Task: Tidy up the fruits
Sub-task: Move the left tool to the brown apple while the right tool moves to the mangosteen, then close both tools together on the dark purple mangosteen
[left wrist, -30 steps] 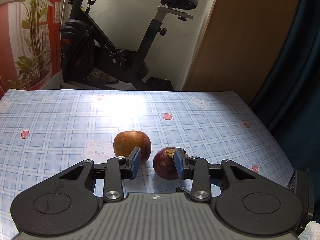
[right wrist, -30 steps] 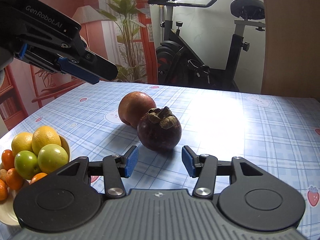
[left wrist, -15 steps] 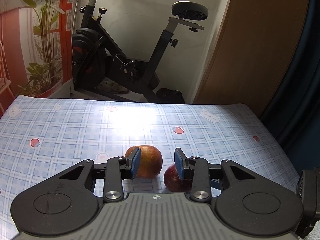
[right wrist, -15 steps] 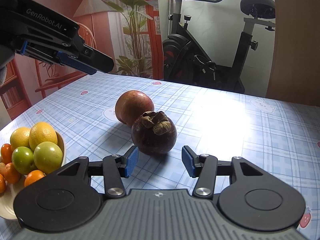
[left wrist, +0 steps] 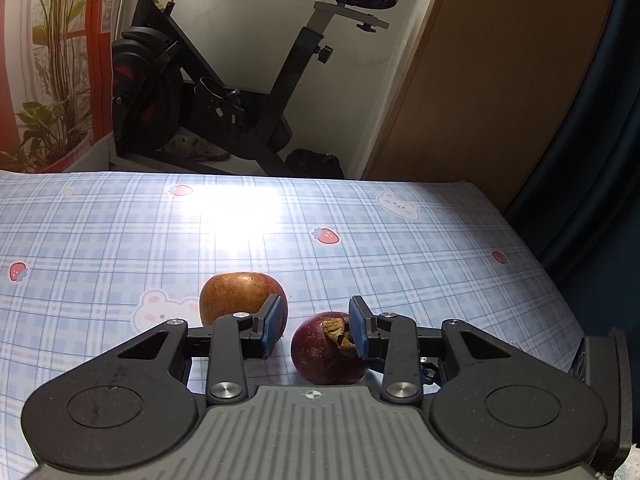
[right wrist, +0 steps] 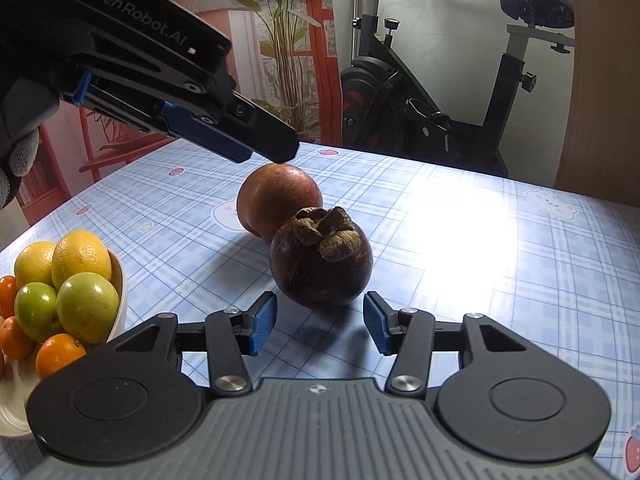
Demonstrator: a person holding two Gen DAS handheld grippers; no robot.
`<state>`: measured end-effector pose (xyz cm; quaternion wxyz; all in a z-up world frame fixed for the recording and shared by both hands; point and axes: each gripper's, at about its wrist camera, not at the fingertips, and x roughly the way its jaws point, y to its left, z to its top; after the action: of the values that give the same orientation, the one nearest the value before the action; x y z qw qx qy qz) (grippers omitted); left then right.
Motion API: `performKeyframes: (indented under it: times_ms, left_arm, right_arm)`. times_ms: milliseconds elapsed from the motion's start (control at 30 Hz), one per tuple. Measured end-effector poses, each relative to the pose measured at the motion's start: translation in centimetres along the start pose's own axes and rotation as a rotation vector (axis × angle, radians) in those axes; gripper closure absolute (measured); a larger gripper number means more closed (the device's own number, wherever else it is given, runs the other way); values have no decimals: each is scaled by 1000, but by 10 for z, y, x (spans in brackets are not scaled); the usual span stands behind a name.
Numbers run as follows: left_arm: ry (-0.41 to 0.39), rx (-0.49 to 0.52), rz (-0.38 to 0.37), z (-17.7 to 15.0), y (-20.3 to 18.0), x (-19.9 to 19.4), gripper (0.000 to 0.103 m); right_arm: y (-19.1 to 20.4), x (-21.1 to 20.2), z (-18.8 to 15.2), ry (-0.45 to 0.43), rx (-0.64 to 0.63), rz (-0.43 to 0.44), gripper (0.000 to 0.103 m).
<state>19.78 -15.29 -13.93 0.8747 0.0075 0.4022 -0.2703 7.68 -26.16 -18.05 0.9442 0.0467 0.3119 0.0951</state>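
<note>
A dark purple mangosteen (right wrist: 322, 264) and a reddish-brown apple (right wrist: 278, 200) sit side by side on the checked tablecloth. My right gripper (right wrist: 319, 322) is open and empty, its blue pads just short of the mangosteen. My left gripper (left wrist: 314, 326) is open and empty, hovering above both fruits; in its view the apple (left wrist: 236, 294) is behind the left pad and the mangosteen (left wrist: 326, 350) is below the right pad. In the right wrist view the left gripper's fingertips (right wrist: 260, 142) hang above the apple.
A white bowl (right wrist: 118, 300) at the left holds lemons, green fruits and small oranges. An exercise bike (left wrist: 224, 92) stands beyond the table's far edge. A wooden panel (left wrist: 500, 80) and a dark curtain (left wrist: 600, 160) are on the right.
My left gripper has swung over the fruits and now sits lower, closer to the apple. My right gripper has moved closer to the mangosteen. Both stay open.
</note>
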Motion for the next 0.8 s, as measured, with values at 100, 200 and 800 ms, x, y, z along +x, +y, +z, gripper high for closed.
performKeyframes:
  times_ms: [100,200,800]
  left_arm:
    - [25,-14,-25,-2,2,11,65]
    - [54,-18,-44,-2,3,24,64]
    - [107,-84,-125,-2,17,48,65]
  right_arm:
    - [-2,3,2,-1,14,1,50]
    - [-7,7,3,11,45,9,41]
    - [-14,10,5,5,98,23,43]
